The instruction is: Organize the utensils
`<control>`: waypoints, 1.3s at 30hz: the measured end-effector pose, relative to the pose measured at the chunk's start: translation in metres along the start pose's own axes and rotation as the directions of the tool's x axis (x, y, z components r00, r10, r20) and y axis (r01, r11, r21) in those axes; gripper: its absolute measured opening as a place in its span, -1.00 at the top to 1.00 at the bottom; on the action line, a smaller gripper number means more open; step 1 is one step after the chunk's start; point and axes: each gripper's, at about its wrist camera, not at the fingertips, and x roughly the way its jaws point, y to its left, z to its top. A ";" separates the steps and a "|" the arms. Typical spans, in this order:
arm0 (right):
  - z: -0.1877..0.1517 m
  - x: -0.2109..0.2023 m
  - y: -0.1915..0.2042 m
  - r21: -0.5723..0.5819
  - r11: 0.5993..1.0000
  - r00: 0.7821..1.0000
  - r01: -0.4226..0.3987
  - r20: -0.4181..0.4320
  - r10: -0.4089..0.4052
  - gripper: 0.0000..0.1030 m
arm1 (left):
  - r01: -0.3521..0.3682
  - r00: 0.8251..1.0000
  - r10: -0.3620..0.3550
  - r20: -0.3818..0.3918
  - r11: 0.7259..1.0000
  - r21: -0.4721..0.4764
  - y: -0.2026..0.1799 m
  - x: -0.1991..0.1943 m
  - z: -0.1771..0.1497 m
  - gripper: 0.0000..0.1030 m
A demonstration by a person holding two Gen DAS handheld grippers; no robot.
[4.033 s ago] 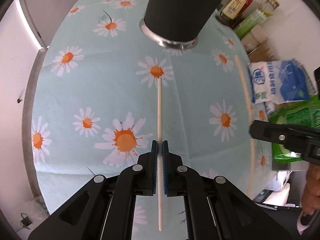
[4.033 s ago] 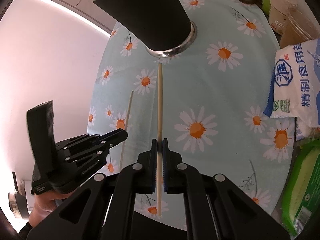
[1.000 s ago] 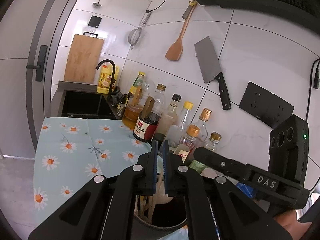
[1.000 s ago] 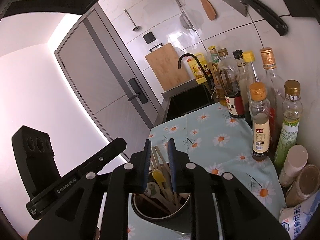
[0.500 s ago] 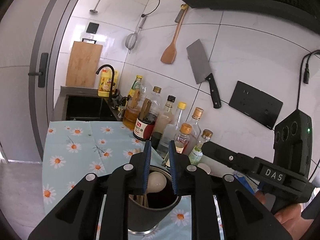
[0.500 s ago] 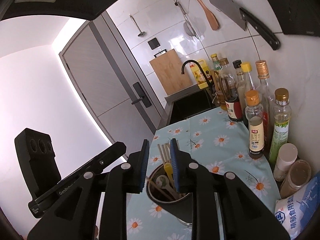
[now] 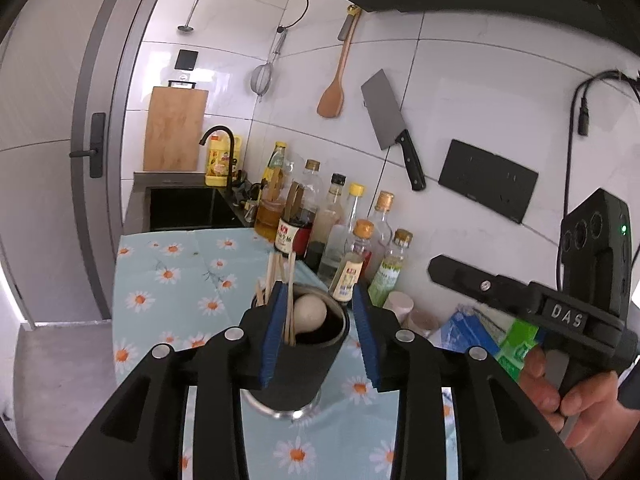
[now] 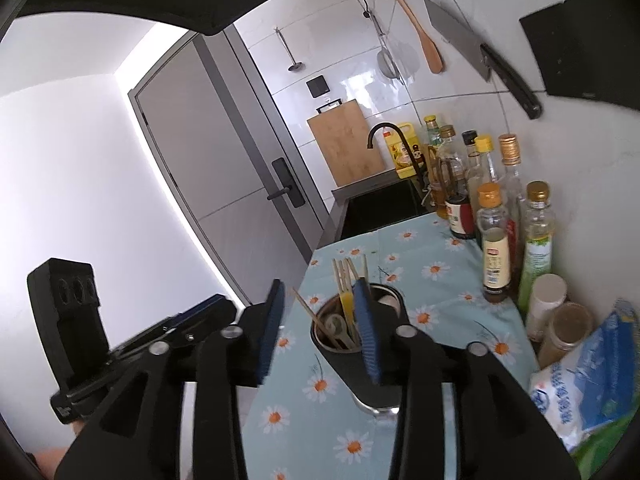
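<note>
One holder [image 7: 296, 364], several chopsticks [image 7: 289, 292].

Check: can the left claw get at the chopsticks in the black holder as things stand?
Probably yes. The left claw is open and empty, and the chopsticks stand out of the black holder right ahead of it. The right claw sits off to the side.

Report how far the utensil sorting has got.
Done: chopsticks and a spoon stand in the black holder on the daisy cloth. In hand: nothing; the left gripper and right gripper have just been opening, with nothing between the pads. Left: no loose utensil shows on the cloth in either view, so the job looks near finished.
</note>
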 end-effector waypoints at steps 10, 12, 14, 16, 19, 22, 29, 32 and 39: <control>-0.024 -0.065 -0.004 -0.079 0.997 1.000 0.015 -0.015 -0.017 -0.89 | -0.065 0.998 0.065 -0.014 0.998 0.018 -0.035 -0.052 -0.034 -0.32; -0.028 -0.078 -0.006 -0.091 0.996 1.000 0.017 -0.013 -0.018 -0.91 | -0.083 0.996 0.083 -0.020 0.996 0.015 -0.044 -0.062 -0.041 -0.59; -0.036 -0.091 -0.007 -0.120 0.992 0.999 0.033 -0.017 -0.036 -0.91 | -0.091 0.996 0.091 -0.016 0.996 0.008 -0.050 -0.070 -0.048 -0.73; -0.044 -0.101 -0.008 -0.151 0.987 0.998 0.049 -0.025 -0.053 -0.91 | -0.119 0.992 0.118 -0.031 0.993 -0.009 -0.057 -0.077 -0.058 -0.83; -0.056 -0.115 -0.011 -0.179 0.983 0.998 0.048 -0.039 -0.056 -0.91 | -0.132 0.990 0.131 -0.051 0.991 -0.036 -0.065 -0.084 -0.071 -0.87; -0.066 -0.126 -0.015 -0.179 0.983 0.996 0.050 -0.061 -0.062 -0.91 | -0.175 0.982 0.172 -0.078 0.984 -0.044 -0.074 -0.088 -0.086 -0.87; -0.087 -0.141 -0.022 -0.178 0.984 0.992 0.016 -0.120 -0.038 -0.91 | -0.227 0.968 0.218 -0.123 0.972 -0.063 -0.093 -0.093 -0.117 -0.87; -0.092 -0.146 -0.025 -0.183 0.983 0.992 0.004 -0.124 -0.027 -0.91 | -0.230 0.968 0.220 -0.123 0.971 -0.072 -0.101 -0.096 -0.126 -0.87; -0.107 -0.152 -0.033 -0.177 0.984 0.987 0.002 -0.156 -0.030 -0.91 | -0.231 0.967 0.224 -0.122 0.972 -0.045 -0.114 -0.100 -0.139 -0.87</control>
